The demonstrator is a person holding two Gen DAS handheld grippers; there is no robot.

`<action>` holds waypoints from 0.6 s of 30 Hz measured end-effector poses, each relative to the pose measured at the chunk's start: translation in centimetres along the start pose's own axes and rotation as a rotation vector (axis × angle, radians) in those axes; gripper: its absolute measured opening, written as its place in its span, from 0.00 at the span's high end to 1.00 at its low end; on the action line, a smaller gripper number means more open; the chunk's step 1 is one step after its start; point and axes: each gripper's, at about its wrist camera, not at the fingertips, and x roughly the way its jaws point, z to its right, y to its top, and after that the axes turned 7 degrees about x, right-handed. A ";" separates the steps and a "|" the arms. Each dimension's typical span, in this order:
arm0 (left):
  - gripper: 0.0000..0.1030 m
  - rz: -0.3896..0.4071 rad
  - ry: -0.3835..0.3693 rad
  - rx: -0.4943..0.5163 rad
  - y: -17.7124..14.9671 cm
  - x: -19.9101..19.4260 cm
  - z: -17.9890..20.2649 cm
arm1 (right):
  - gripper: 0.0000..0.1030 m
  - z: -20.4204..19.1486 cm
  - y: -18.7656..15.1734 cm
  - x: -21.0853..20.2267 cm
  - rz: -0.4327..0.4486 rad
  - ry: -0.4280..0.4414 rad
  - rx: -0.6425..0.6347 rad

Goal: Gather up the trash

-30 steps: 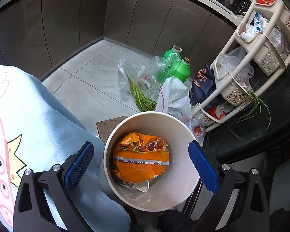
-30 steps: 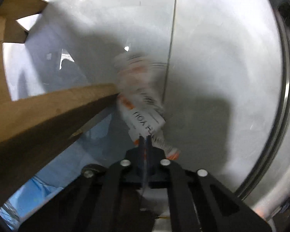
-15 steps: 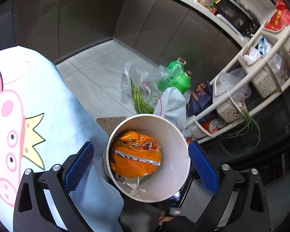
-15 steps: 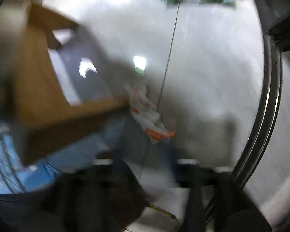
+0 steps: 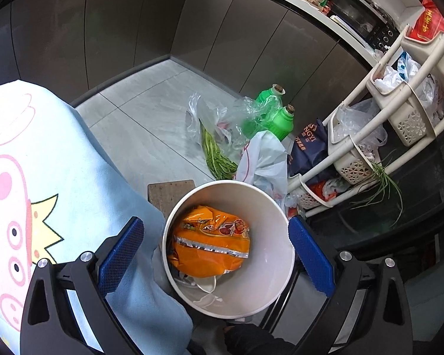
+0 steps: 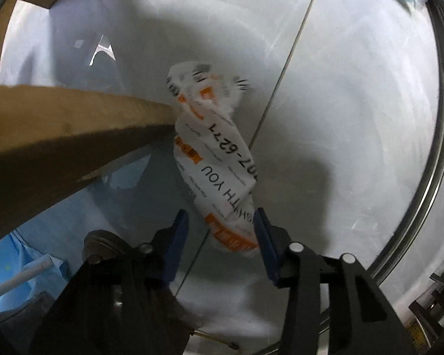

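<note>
In the left wrist view a white round bin sits between the fingers of my left gripper, which is open around it. An orange snack bag and some white scraps lie inside the bin. In the right wrist view my right gripper is open, its blue pads apart. A crumpled white and orange printed wrapper is in front of the fingers over the pale tiled floor, its lower end close to the right finger. I cannot tell whether it touches the pad.
A light blue cartoon-print cloth fills the left. On the floor lie a plastic bag of greens, green bottles, a white bag and a beige basket rack. A brown board crosses the right wrist view.
My right gripper has opened; one second ago it was shut on the wrapper. The wrapper now hangs free in front of the fingers. The left view has lifted slightly above the bin.
</note>
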 end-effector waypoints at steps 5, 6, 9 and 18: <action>0.08 -0.007 -0.007 0.006 -0.1 0.4 0.2 | 0.77 -0.1 0.0 0.6 -0.008 0.054 0.019; 0.08 -0.010 -0.006 0.007 -0.2 0.4 0.3 | 0.79 0.1 -0.1 0.5 -0.007 0.079 0.031; 0.08 -0.018 -0.013 -0.002 -0.2 0.6 0.4 | 0.80 1.1 -0.2 0.1 0.007 0.112 0.049; 0.09 0.016 0.011 -0.004 -0.4 -1.2 0.6 | 0.81 3.8 -3.1 -10.4 0.215 0.181 0.084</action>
